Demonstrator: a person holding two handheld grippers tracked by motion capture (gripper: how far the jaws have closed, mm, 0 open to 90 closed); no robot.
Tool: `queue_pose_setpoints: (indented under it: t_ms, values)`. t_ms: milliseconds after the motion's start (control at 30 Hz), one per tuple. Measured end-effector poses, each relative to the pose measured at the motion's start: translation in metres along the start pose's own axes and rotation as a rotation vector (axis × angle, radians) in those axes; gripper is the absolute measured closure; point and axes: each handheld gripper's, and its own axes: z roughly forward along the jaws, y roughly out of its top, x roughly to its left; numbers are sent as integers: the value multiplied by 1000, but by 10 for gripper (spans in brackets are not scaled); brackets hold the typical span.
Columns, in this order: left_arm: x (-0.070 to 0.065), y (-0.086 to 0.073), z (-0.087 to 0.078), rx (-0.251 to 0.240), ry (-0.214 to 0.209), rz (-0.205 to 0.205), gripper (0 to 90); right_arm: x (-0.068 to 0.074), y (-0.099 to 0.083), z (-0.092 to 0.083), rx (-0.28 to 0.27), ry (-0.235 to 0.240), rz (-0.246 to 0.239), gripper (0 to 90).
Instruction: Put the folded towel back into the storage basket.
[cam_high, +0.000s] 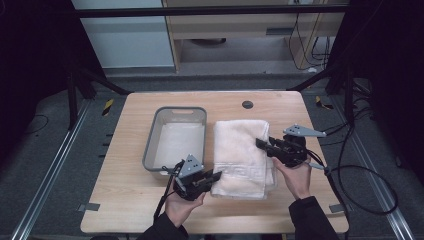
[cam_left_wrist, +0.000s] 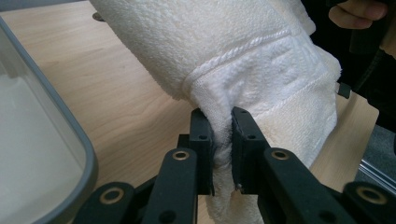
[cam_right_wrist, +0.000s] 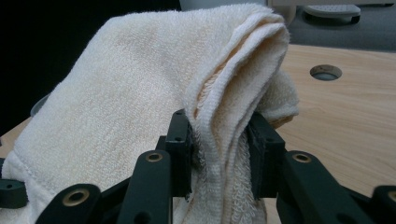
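A folded cream towel (cam_high: 242, 155) lies on the wooden table (cam_high: 125, 195), just right of a grey tub (cam_high: 176, 137). My left gripper (cam_high: 218, 175) is shut on the towel's near left corner; in the left gripper view its jaws pinch a fold of the towel (cam_left_wrist: 243, 60) and the cloth hangs lifted above the wood. My right gripper (cam_high: 259, 143) is shut on the towel's right edge. In the right gripper view several layers of the towel (cam_right_wrist: 140, 88) are squeezed between the black jaws, the cloth draped up over them.
The grey tub has a pale lining inside and stands left of the towel. A round cable hole (cam_high: 247, 104) sits near the table's far edge. Cables (cam_high: 360, 175) trail off the right side. Dark frame legs stand at both far corners.
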Motion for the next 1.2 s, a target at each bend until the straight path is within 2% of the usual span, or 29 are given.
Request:
queue_pose_setpoints:
  t_ms: [233,700,1200]
  values:
    - [6,10,-11,-26,12,11,800,7,15,2,-33,5,-6,661]
    - [21,24,-34,-100,24,-22,800,26,48,7,-60,10,-38,661]
    - [37,33,-57,-138,65,-34,801,46,73,21,-66,19,-66,660]
